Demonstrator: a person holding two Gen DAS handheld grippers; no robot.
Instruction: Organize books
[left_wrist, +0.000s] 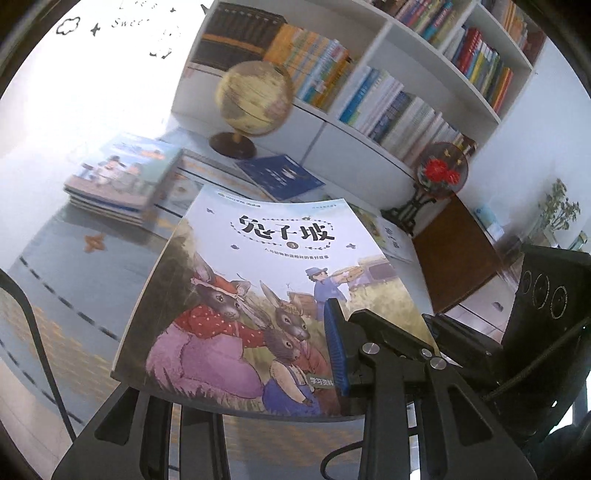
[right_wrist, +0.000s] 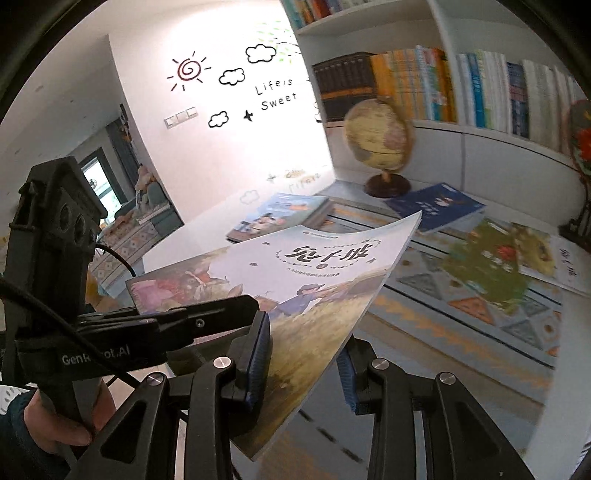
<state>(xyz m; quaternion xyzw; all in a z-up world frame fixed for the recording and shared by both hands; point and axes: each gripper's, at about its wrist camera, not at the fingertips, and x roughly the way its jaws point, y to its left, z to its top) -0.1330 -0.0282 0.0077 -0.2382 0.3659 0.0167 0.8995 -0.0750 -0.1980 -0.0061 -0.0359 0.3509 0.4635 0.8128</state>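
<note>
My left gripper (left_wrist: 341, 369) and right gripper (right_wrist: 303, 369) both pinch rabbit book (left_wrist: 258, 288), held above table (left_wrist: 74, 280). Step: carry. Next, likely: lower squarely onto stack (left_wrist: 122, 177), then release.

Tabletop (right_wrist: 461, 332): patterned cloth cover. Lying on it: stack of picture books (right_wrist: 284, 214) at far left, globe (right_wrist: 380, 140) on round base, dark blue book (right_wrist: 439, 206), green-covered book (right_wrist: 491, 266), white book (right_wrist: 569, 266) beside it.
</note>
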